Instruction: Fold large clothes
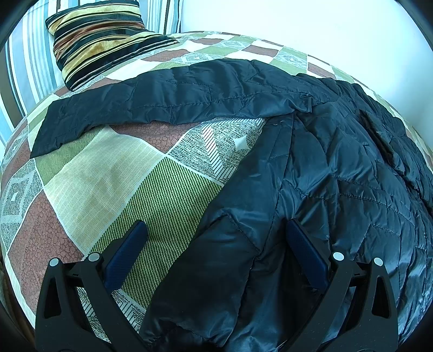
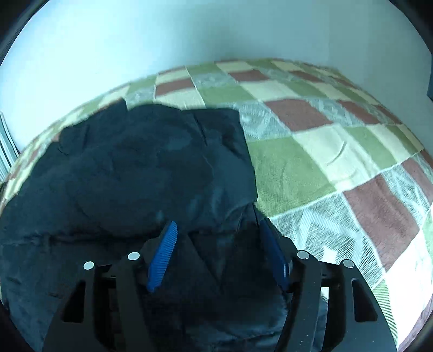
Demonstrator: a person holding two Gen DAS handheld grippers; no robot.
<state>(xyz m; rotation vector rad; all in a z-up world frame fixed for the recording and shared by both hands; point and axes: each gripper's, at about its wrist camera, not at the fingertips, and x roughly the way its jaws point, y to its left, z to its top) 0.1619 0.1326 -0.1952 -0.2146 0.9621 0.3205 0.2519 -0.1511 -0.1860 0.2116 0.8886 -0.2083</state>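
Observation:
A dark quilted jacket (image 1: 324, 168) lies spread on a bed with a patchwork cover (image 1: 108, 168). One sleeve (image 1: 151, 108) stretches left toward the pillow. My left gripper (image 1: 216, 230) is open, low over the jacket's near edge, with its left finger over the cover and its right finger over the fabric. In the right wrist view the jacket (image 2: 135, 168) fills the left and middle, blurred. My right gripper (image 2: 219, 230) is open just above the jacket's near right corner, with a fold of fabric between the fingers.
A striped cushion (image 1: 102, 43) rests at the head of the bed against striped bedding (image 1: 24, 67). A pale wall (image 1: 297, 21) runs along the far side. Bare patchwork cover (image 2: 338, 151) extends to the right of the jacket.

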